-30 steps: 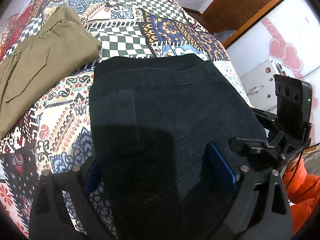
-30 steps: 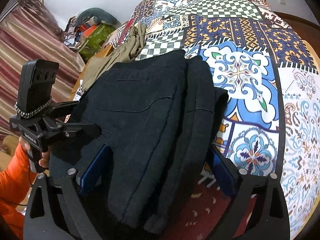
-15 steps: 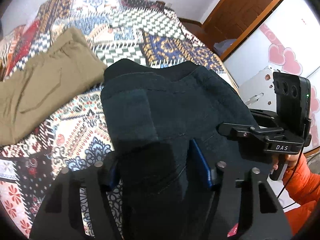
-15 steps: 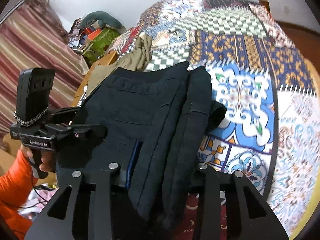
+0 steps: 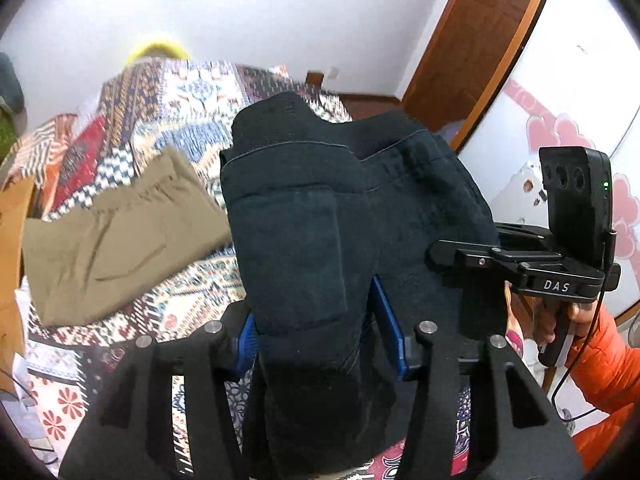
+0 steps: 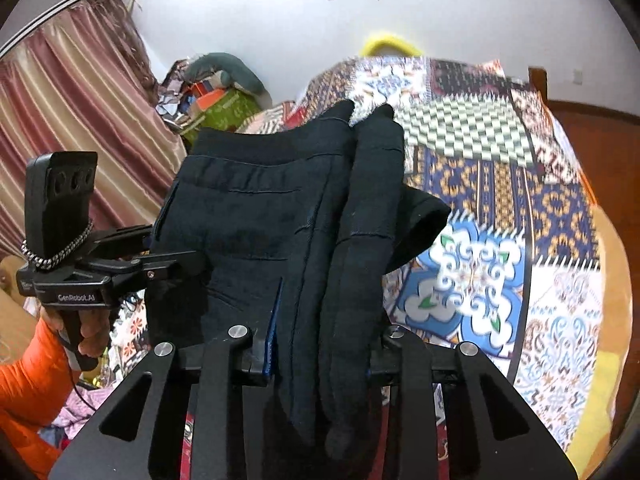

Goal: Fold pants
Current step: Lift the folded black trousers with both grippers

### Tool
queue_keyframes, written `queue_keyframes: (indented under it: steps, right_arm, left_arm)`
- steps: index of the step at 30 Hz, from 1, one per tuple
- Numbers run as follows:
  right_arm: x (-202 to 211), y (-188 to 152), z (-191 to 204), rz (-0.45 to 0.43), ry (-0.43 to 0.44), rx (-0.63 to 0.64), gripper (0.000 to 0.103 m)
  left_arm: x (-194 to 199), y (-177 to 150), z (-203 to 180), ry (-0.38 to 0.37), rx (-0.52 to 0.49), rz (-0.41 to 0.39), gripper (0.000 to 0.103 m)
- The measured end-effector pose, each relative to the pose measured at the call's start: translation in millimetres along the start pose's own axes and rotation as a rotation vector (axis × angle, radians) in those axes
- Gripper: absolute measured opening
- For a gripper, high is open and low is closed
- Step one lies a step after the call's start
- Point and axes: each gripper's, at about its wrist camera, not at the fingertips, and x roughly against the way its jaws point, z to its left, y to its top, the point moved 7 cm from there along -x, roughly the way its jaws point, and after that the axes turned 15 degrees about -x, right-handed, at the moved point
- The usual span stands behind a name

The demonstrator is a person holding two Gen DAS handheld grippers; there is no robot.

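Both grippers grasp the folded black pants (jaws closing, cloth bunched between the pads): left gripper, right gripper, sharing its weight.

The left gripper fills the bottom of its frame, jaws closing on the dark pants. The right gripper does likewise at the bottom centre, jaws closing on the same cloth. An orange sleeve shows at lower left.
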Motion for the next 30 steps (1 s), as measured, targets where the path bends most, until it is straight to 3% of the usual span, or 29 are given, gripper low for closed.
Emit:
queue_keyframes:
  steps: [13, 30]
  right_arm:
    - [-5.2, 42.0, 52.8, -0.086, 0.050, 0.120, 0.027]
    - [-103.4, 81.4, 131.5, -0.029, 0.138, 0.224, 0.027]
  left_arm:
    - [53.5, 12.3, 50.2, 0.117, 0.041, -0.135, 0.050]
    - [95.7, -11.2, 164.9, 0.256, 0.177, -0.199, 0.050]
